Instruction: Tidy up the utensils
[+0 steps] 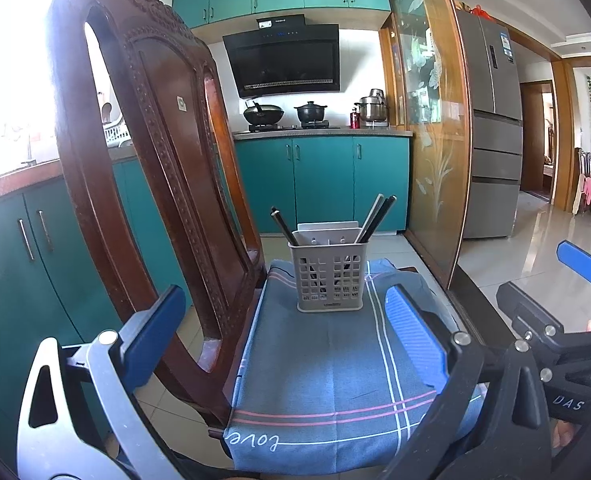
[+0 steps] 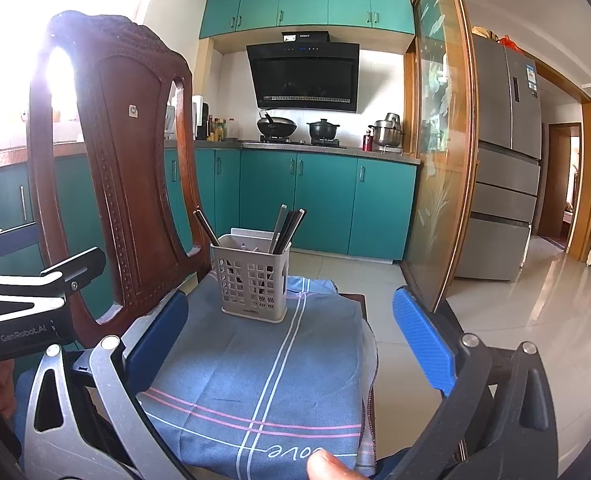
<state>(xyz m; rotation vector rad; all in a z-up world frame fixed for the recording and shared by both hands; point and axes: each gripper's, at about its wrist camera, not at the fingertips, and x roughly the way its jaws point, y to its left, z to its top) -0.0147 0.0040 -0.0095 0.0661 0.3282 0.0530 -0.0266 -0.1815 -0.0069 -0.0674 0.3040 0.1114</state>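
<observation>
A grey slotted utensil holder [image 1: 329,272] [image 2: 252,278] stands on a blue-grey cloth [image 1: 327,368] [image 2: 263,376] spread over a chair seat. Several dark chopsticks [image 1: 377,216] [image 2: 287,228] lean out of its right side, and one more chopstick [image 1: 282,226] [image 2: 205,226] leans at its left. My left gripper [image 1: 287,332] hangs open over the near part of the cloth, nothing between its blue pads. My right gripper [image 2: 291,336] is open too, short of the holder. Each gripper shows at the other view's edge: the right gripper [image 1: 579,260], the left gripper [image 2: 35,276].
The chair's tall carved wooden back [image 1: 143,152] [image 2: 111,168] rises close on the left. Teal kitchen cabinets [image 1: 319,180] [image 2: 315,200] with pots on a stove stand behind. A glass sliding door [image 1: 435,120] and a fridge [image 1: 491,132] are at the right. A fingertip [image 2: 329,466] shows at the bottom.
</observation>
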